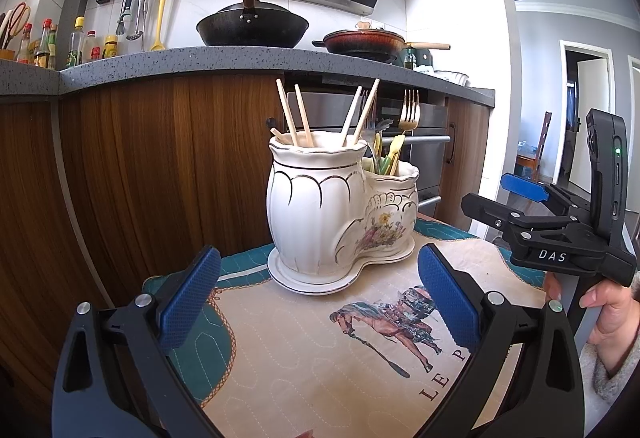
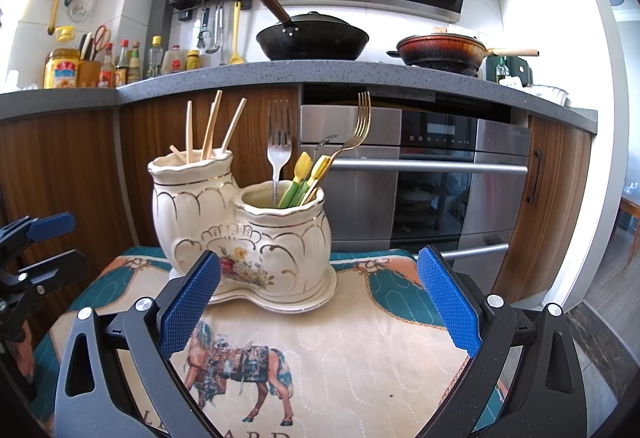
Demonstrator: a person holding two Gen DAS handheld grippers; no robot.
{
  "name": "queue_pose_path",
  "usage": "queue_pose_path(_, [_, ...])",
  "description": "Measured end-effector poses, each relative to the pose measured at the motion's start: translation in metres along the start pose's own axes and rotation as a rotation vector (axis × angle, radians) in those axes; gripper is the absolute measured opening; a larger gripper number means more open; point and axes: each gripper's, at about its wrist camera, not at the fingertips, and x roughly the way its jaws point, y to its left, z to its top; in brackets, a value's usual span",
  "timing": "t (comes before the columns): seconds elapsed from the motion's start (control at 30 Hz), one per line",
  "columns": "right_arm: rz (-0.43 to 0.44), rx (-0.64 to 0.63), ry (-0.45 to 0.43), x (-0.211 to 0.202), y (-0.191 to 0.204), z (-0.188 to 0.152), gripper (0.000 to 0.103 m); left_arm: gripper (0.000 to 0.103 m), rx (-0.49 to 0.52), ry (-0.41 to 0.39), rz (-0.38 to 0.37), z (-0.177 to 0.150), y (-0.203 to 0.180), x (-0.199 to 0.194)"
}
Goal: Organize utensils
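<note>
A white ceramic double holder (image 1: 320,209) (image 2: 244,234) stands on its saucer at the far side of a quilted horse-print mat (image 1: 320,350) (image 2: 340,350). Its tall pot holds several wooden chopsticks (image 1: 298,117) (image 2: 212,129). The shorter pot holds forks (image 1: 410,113) (image 2: 279,149) and yellow-green handled utensils (image 1: 390,153) (image 2: 306,173). My left gripper (image 1: 320,302) is open and empty, a short way in front of the holder. My right gripper (image 2: 320,302) is also open and empty, facing the short pot; from the left wrist it appears as a black body (image 1: 560,238) held by a hand.
Behind the mat runs a wooden cabinet front with a steel oven (image 2: 432,173). The grey counter (image 2: 280,75) above carries a black wok (image 2: 312,37), a brown pan (image 2: 440,51), and bottles (image 2: 132,61). The left gripper (image 2: 36,250) shows at the left edge.
</note>
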Motion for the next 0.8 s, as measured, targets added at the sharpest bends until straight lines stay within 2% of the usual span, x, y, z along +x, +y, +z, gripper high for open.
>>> queue_pose_path(0.3, [-0.006,0.004,0.003,-0.0015,-0.0043,-0.0035,0.098,0.097,0.010,0.013,0.010,0.0010,-0.0014,0.0024])
queue_pose_path(0.53, [-0.006,0.005,0.004,-0.0008,-0.0036,-0.0025,0.098,0.097,-0.020,0.035,0.070,0.0009,0.0037,0.0032])
queue_pose_path(0.63, [-0.006,0.005,0.004,-0.0008,-0.0035,-0.0025,0.098,0.097,-0.013,0.035,0.046,0.0005,0.0031,0.0027])
queue_pose_path(0.8, [-0.006,0.005,0.004,-0.0012,-0.0043,-0.0027,0.098,0.097,-0.006,0.028,0.056,0.0009,0.0019,0.0010])
